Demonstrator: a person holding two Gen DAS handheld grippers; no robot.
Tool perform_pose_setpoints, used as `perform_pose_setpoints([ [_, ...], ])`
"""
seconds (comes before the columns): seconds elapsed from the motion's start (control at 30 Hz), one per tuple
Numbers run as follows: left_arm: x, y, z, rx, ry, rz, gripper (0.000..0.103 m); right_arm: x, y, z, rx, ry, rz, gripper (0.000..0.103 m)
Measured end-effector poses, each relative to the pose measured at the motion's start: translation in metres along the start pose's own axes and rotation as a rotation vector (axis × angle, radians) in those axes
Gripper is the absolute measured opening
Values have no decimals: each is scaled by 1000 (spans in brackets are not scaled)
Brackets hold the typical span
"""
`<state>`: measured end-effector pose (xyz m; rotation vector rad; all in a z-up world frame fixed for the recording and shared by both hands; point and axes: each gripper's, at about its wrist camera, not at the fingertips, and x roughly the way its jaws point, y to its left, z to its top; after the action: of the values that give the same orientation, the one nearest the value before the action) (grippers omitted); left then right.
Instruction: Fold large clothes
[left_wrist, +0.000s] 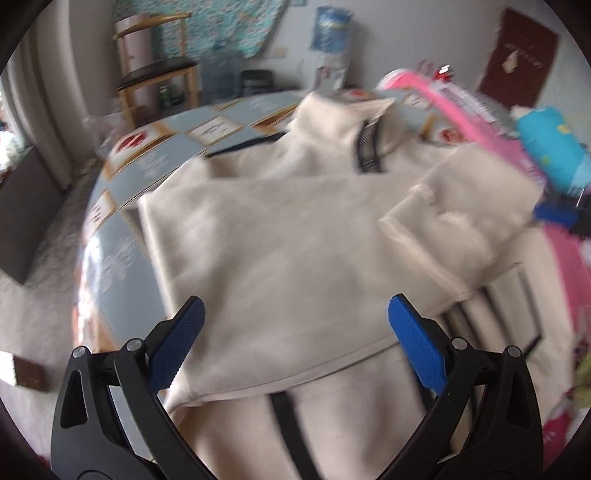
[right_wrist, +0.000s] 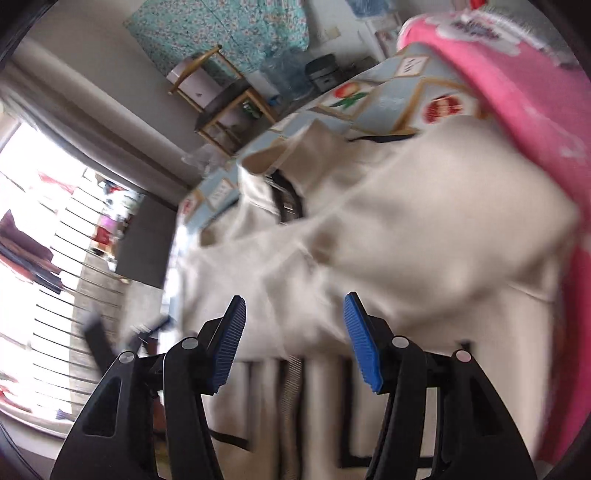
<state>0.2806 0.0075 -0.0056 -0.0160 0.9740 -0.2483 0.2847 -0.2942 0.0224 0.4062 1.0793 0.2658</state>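
A cream fleece jacket (left_wrist: 280, 243) with dark trim lies on the patterned table (left_wrist: 155, 155), its sleeves folded in over the body and its collar at the far end. My left gripper (left_wrist: 295, 325) is open and empty just above the jacket's near part. In the right wrist view the same jacket (right_wrist: 388, 236) fills the middle, blurred. My right gripper (right_wrist: 293, 325) is open and empty above the jacket's folded edge, with the black zipper trim (right_wrist: 291, 384) below it.
A pink patterned cloth (left_wrist: 487, 122) and a turquoise item (left_wrist: 550, 144) lie at the table's right side; the pink cloth (right_wrist: 528, 96) also shows in the right wrist view. A wooden chair (left_wrist: 159, 74) and a water dispenser (left_wrist: 332, 44) stand beyond the table. A bright window (right_wrist: 33, 258) is at the left.
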Motion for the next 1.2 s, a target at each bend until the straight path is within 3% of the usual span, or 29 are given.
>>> perform_pose_setpoints([
  [0.17,12,-36,21,-25,21,-236,96,3,-26,-59,-13,20,-133,55],
  [0.37,53,-69,31,-77,95,-287,93,11,-45,-97,-10,6,-235,55],
  [0.43,64,-76,32,-97,121,-302,73,11,-51,-101,-2,-1,-219,55],
  [0.53,79,-80,32,-114,155,-276,62,9,-56,-102,10,-18,-195,55],
  [0.73,91,-75,37,-154,135,-211,8,5,-52,-105,8,-46,-203,55],
  [0.77,88,-75,38,-145,127,-222,4,5,-50,-105,3,-49,-211,55],
  [1.03,10,-57,70,-56,5,-245,4,4,-47,-105,-4,-40,-230,55],
  [1.2,-38,-4,85,-89,-43,-168,4,7,-43,-102,-15,-36,-232,55],
])
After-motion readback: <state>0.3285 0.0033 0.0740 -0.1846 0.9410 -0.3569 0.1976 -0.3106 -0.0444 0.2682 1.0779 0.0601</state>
